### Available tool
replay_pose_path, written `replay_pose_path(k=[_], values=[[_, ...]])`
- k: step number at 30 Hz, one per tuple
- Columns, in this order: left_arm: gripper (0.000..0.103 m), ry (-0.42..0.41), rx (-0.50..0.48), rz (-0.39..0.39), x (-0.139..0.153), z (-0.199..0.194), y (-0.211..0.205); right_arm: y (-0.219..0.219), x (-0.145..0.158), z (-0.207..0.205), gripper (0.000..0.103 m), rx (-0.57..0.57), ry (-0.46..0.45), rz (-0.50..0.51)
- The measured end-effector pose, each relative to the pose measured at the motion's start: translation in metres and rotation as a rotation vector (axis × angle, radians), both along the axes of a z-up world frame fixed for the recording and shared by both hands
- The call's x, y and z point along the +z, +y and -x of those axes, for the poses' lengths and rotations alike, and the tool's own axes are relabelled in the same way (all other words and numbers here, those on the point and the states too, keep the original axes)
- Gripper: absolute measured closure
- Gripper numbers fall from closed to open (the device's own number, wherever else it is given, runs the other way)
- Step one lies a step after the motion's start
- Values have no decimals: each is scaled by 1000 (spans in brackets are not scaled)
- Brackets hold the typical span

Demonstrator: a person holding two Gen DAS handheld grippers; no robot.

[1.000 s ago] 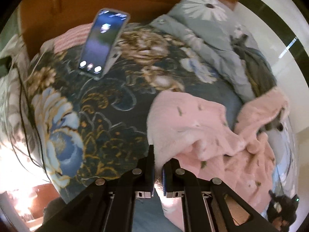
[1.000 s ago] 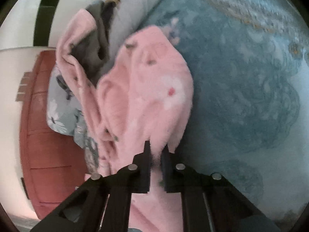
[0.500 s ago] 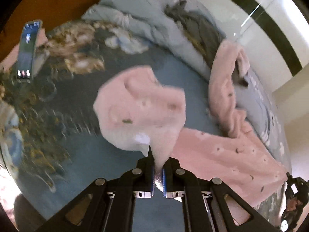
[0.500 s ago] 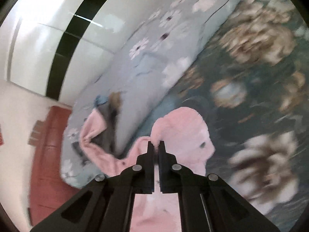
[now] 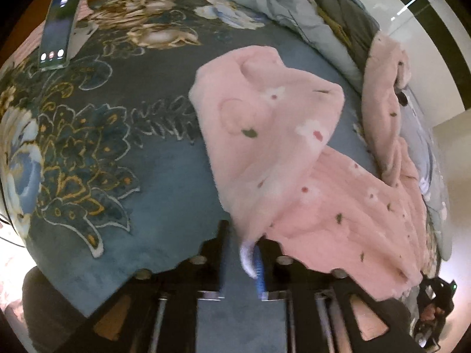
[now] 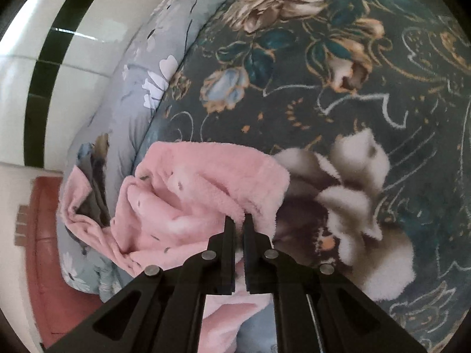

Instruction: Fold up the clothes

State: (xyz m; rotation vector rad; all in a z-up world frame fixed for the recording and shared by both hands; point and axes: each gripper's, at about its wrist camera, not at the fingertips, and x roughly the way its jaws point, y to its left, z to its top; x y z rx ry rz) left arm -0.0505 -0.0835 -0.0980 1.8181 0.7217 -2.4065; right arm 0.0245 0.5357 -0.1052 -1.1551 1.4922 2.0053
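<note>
A fluffy pink garment [image 5: 273, 135] with small flowers lies spread on the dark floral blanket [image 5: 112, 182], one flap folded over the rest. The jaws of my left gripper [image 5: 241, 238] are opening. The garment's corner and its white tag hang between them, resting against the blue right pad [image 5: 258, 264], with a gap on the left side. My right gripper [image 6: 238, 220] is shut on a folded edge of the pink garment [image 6: 191, 200] and holds it just above the blanket [image 6: 368, 97].
A phone [image 5: 63, 20] with a lit screen stands propped at the far left. A grey garment [image 5: 347, 11] and a pale blue floral quilt [image 6: 141, 88] are bunched along the white wall. A red-brown bed frame [image 6: 47, 253] shows below the quilt.
The left jaws have parted from shut on the pink corner. Both grippers carried the garment across the blanket and the pink cloth now lies flatter. The right gripper stays shut on its edge.
</note>
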Motion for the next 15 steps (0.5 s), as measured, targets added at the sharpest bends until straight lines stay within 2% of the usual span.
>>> replay_pose_path(k=[3, 4, 9, 15], values=[[61, 0, -38, -34, 10, 0, 3, -3, 8, 2, 97, 45, -20, -20], [59, 4, -53, -35, 14, -1, 5, -4, 11, 2, 94, 60, -27, -27], [45, 75, -158, 154, 41, 12, 34, -20, 35, -7, 81, 114, -78, -137], [44, 87, -282, 336, 45, 79, 84, -49, 55, 8, 80, 193, -35, -152]])
